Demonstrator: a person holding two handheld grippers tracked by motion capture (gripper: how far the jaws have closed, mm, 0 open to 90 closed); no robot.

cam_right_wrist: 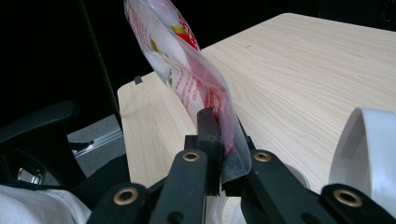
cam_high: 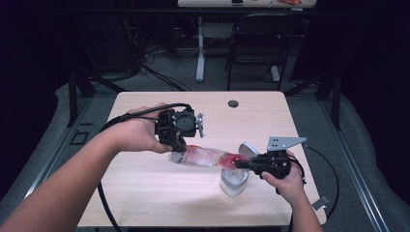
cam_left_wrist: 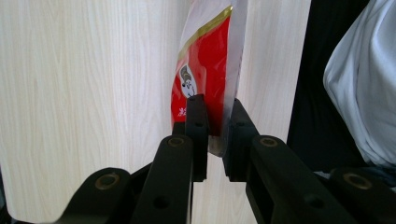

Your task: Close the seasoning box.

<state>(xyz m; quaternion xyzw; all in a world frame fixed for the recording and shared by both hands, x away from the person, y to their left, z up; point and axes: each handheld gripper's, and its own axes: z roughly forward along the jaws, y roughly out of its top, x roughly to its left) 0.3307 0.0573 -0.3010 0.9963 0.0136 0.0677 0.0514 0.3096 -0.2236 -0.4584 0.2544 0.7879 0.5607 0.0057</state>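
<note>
Pale wood tabletop [cam_high: 159, 193] in a dark room: left tongs [cam_high: 180, 145] and right tongs [cam_high: 241, 164] each clamp one end of a red-and-clear plastic pouch [cam_high: 205, 157], stretched level above a white lidded container [cam_high: 234, 182] at near right.

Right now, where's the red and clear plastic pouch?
In the high view the plastic pouch hangs over mid-table, stretched between the left gripper and the right gripper, above the white container.
</note>
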